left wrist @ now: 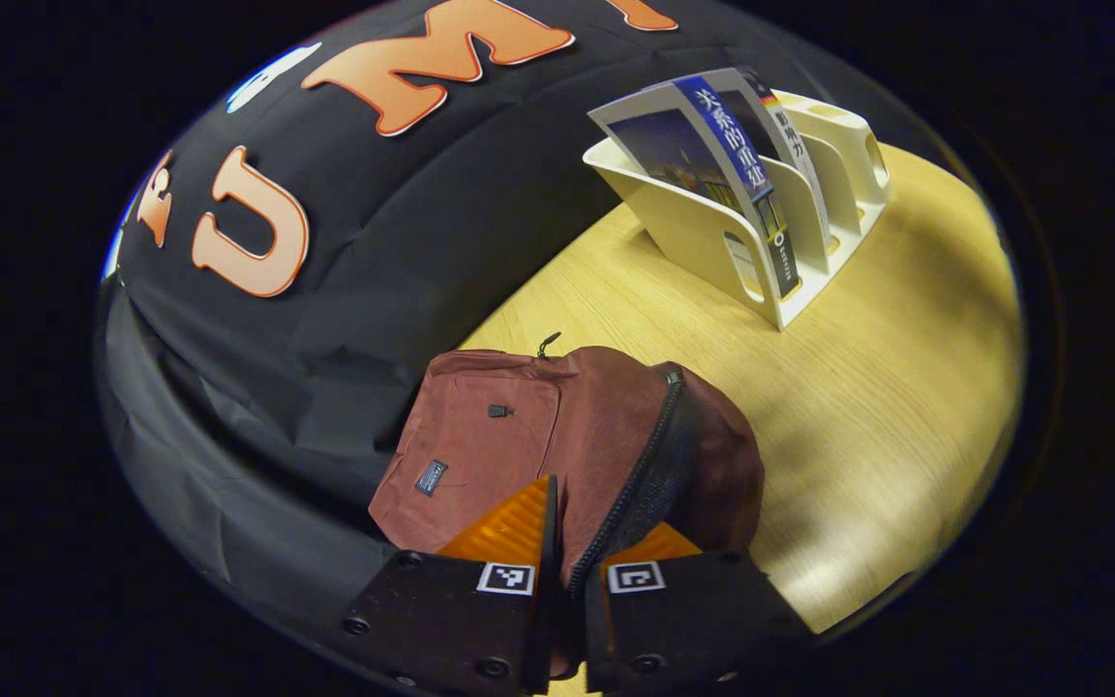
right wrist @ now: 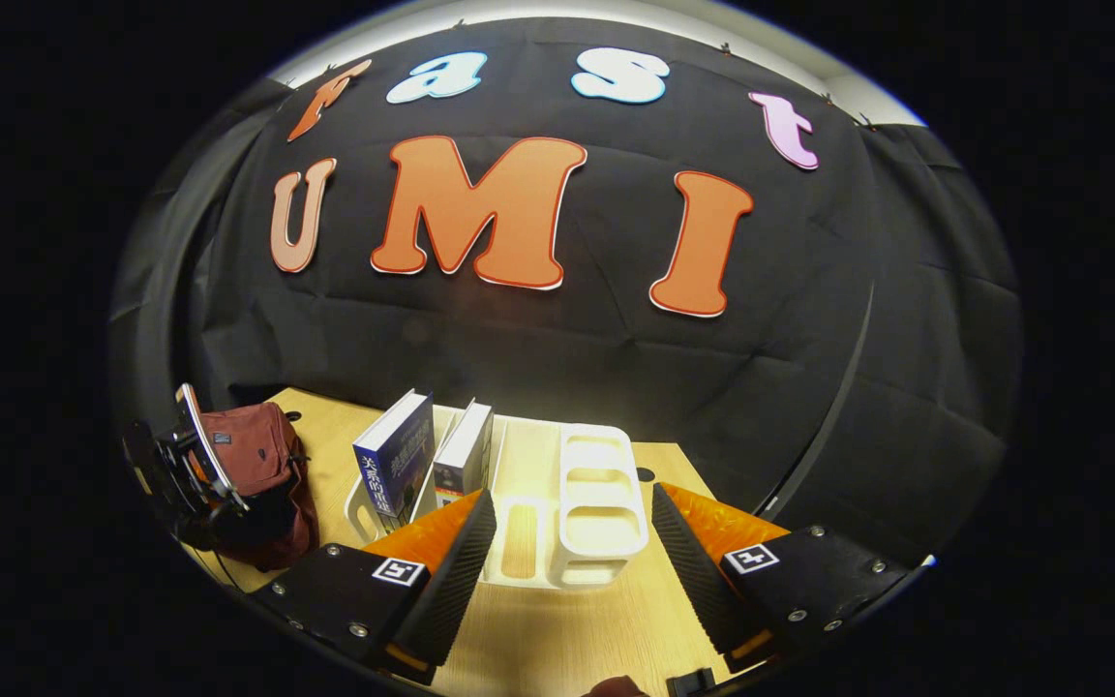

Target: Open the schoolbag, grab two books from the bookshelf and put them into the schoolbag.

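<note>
Left tool (left wrist: 572, 571) pinches the schoolbag (left wrist: 557, 445) at its zipper edge, we judge to steady it for opening | right tool (right wrist: 572, 552) gapes empty (ready to grasp), two books (right wrist: 427, 455) in the bookshelf (right wrist: 596, 503) just ahead on the desk (right wrist: 557, 639).

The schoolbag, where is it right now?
The schoolbag lies on the wooden table against the booth wall, left of the bookshelf, with the left gripper pinching its fabric.

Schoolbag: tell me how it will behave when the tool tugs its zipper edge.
The schoolbag is soft fabric that sags and creases, so it will probably deform and lift instead of holding shape. Slumped on the table, it looks nearly empty, so likely light and apt to slide.
</note>
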A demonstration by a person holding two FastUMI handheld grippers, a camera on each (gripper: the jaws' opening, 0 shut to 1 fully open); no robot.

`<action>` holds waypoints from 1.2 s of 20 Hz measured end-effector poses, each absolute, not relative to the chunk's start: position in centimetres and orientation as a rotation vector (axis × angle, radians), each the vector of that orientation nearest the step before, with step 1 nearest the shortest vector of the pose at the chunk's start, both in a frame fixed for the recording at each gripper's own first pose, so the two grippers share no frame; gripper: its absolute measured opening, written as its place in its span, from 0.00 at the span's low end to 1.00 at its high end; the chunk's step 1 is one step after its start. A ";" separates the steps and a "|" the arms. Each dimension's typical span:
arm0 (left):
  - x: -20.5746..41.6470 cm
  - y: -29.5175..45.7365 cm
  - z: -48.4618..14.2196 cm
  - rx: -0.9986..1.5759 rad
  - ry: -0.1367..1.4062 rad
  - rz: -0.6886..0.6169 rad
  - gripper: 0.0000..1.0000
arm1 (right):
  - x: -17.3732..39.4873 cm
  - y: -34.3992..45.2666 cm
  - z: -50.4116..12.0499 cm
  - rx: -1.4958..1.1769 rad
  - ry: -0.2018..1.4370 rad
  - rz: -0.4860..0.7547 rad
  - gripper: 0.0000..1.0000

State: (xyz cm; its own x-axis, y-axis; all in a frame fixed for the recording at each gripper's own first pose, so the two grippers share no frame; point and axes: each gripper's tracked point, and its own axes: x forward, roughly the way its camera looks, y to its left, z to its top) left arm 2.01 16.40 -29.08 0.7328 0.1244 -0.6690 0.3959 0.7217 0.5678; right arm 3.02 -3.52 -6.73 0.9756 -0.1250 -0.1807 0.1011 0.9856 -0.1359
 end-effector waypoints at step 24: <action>9.0 23.0 -20.0 0.670 0.996 -0.538 0.08 | 13.1 13.3 -3.0 -0.032 0.595 0.298 0.97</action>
State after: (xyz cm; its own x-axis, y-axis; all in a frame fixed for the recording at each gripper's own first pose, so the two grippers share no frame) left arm 8.96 22.99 -19.95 0.4467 -0.1069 -0.8883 0.6838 0.6811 0.2618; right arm 13.14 13.35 -2.95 0.7867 0.2677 -0.5563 -0.2858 0.9567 0.0562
